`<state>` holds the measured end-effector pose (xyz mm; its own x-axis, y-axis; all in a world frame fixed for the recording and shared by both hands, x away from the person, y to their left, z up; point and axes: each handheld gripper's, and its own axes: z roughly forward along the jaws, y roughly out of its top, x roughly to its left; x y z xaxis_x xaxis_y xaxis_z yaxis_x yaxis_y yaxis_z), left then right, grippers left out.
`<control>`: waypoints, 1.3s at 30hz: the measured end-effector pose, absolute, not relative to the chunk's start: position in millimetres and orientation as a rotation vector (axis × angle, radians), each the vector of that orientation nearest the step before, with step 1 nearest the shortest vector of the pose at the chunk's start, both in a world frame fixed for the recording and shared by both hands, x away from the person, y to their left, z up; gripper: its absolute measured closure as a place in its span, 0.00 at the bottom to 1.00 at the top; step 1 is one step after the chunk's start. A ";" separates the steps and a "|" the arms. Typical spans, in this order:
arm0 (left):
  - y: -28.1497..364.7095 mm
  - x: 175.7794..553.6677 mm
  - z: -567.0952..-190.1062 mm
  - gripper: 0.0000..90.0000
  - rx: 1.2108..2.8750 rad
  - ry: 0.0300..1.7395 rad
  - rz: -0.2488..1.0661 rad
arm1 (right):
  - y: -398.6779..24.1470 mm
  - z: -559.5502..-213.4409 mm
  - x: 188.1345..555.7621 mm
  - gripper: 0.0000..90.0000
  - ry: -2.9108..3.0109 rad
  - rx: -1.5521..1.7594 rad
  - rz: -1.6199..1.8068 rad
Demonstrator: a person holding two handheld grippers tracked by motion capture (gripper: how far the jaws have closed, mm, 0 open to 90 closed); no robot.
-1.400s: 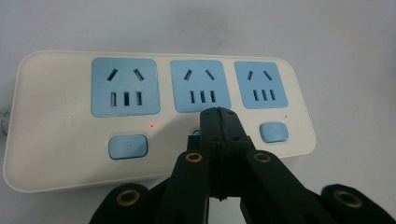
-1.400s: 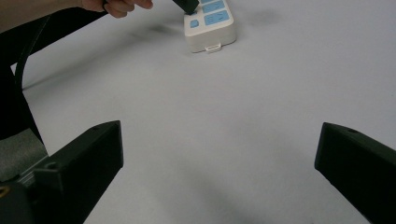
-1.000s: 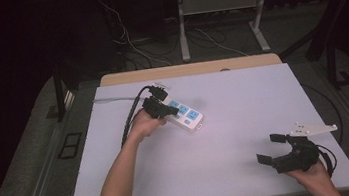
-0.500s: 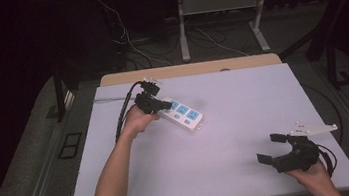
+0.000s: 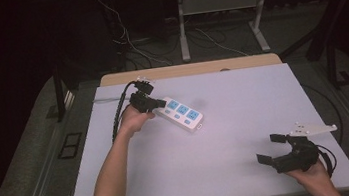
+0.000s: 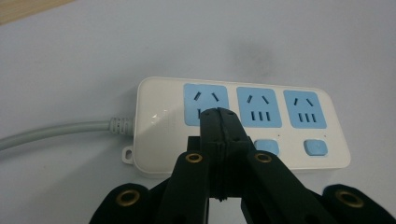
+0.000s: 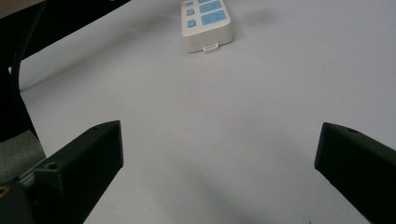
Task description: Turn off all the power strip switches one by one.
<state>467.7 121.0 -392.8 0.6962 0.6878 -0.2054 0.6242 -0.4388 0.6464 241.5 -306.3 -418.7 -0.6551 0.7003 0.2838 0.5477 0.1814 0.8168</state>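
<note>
Lying flat on white table [image 5: 232, 171], far-left area: white power strip [image 5: 183, 114] with blue sockets. Left gripper [image 5: 159, 103] over its cord end, jaws pressed together, empty, tips above first socket. Right gripper [image 5: 272, 147] near right corner, well apart, jaws wide, empty.

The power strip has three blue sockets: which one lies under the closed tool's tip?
The socket nearest the cable end. The left tool overlaps its lower edge; the middle socket and far socket lie uncovered.
</note>
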 end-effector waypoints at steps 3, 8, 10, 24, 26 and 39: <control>119.6 468.7 -394.7 0.99 2.176 1.000 0.110 | -306.1 -418.9 241.3 0.01 2.295 1.219 1.474; 117.4 469.9 -398.4 0.99 2.189 0.995 0.108 | -306.2 -418.8 241.0 0.01 2.293 1.221 1.474; 117.4 470.4 -400.0 0.99 2.196 0.995 0.109 | -306.4 -418.7 241.0 0.01 2.291 1.220 1.474; 117.2 470.8 -411.1 0.99 2.202 1.004 0.099 | -305.0 -419.1 240.8 0.01 2.297 1.217 1.469; 116.5 470.8 -412.7 0.99 2.203 1.005 0.099 | -304.8 -419.1 240.8 0.01 2.298 1.216 1.468; 113.9 470.1 -416.0 0.99 2.192 1.001 0.083 | -304.8 -419.3 241.0 0.01 2.302 1.214 1.463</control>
